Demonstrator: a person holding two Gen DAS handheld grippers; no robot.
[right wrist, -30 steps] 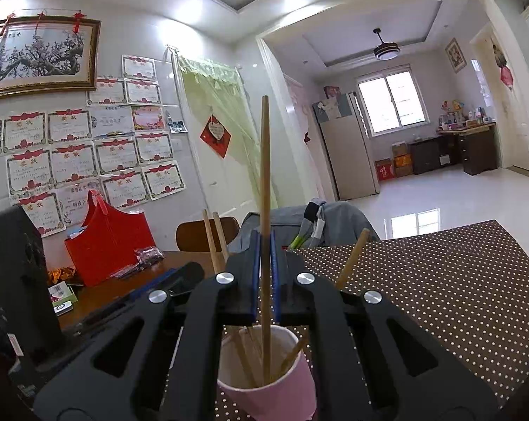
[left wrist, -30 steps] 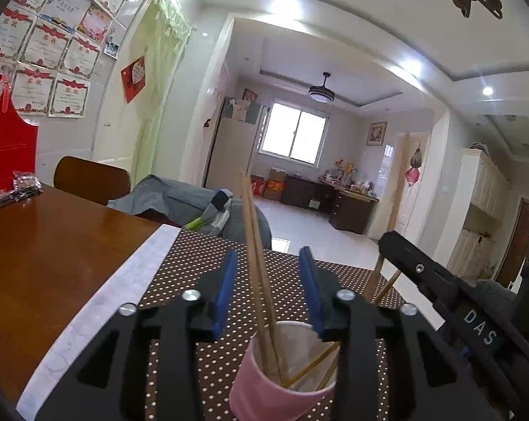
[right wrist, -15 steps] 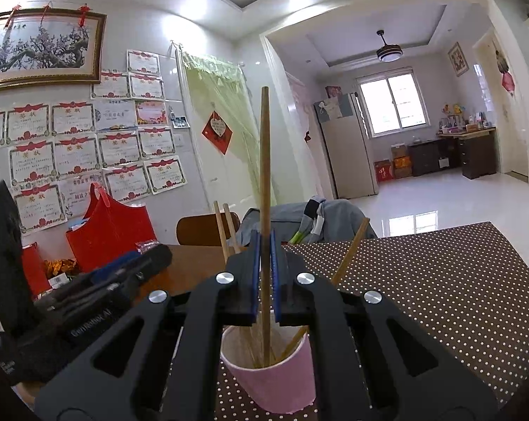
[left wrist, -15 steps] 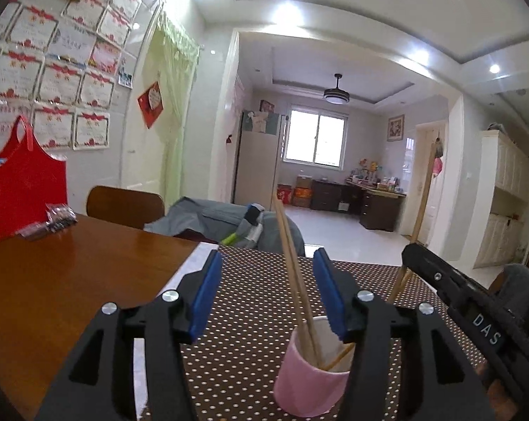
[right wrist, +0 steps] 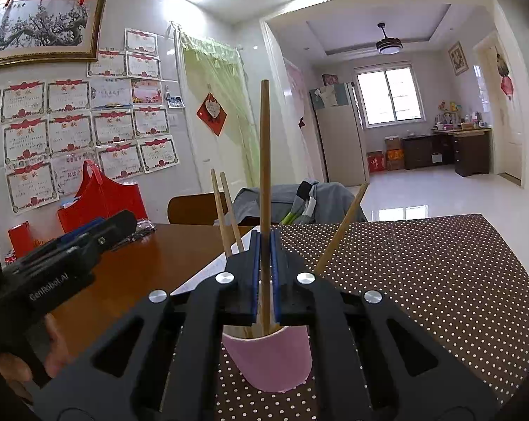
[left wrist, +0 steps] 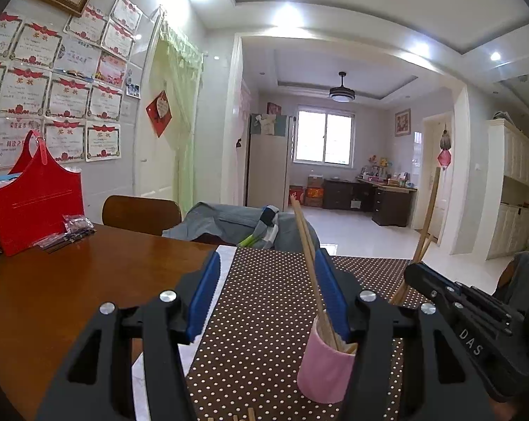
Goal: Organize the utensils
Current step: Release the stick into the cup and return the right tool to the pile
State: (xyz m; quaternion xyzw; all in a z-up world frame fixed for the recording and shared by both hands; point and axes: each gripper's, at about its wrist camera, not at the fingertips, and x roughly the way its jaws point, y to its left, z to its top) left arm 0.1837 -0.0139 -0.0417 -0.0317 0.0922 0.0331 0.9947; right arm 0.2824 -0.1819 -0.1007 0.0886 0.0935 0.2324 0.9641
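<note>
A pink cup (left wrist: 325, 368) stands on the brown dotted mat (left wrist: 264, 315) and holds several wooden chopsticks (left wrist: 308, 263). My left gripper (left wrist: 268, 298) is open and empty, with the cup low by its right finger. My right gripper (right wrist: 263, 273) is shut on one upright chopstick (right wrist: 264, 161) whose lower end is inside the cup (right wrist: 269, 361). Other chopsticks (right wrist: 225, 210) lean in the cup. The right gripper's body (left wrist: 475, 319) shows at the right of the left wrist view.
The wooden table (left wrist: 71, 287) extends left of the mat. A red bag (left wrist: 36, 203) and small packets (left wrist: 66, 233) sit at the far left. A chair (left wrist: 141, 214) with grey clothing (left wrist: 236, 224) stands behind the table. Loose chopstick tips (left wrist: 250, 414) show at the bottom edge.
My left gripper has drawn back from the cup and opened wider; the cup now sits by its right finger. My right gripper has kept its hold on the upright chopstick over the cup.
</note>
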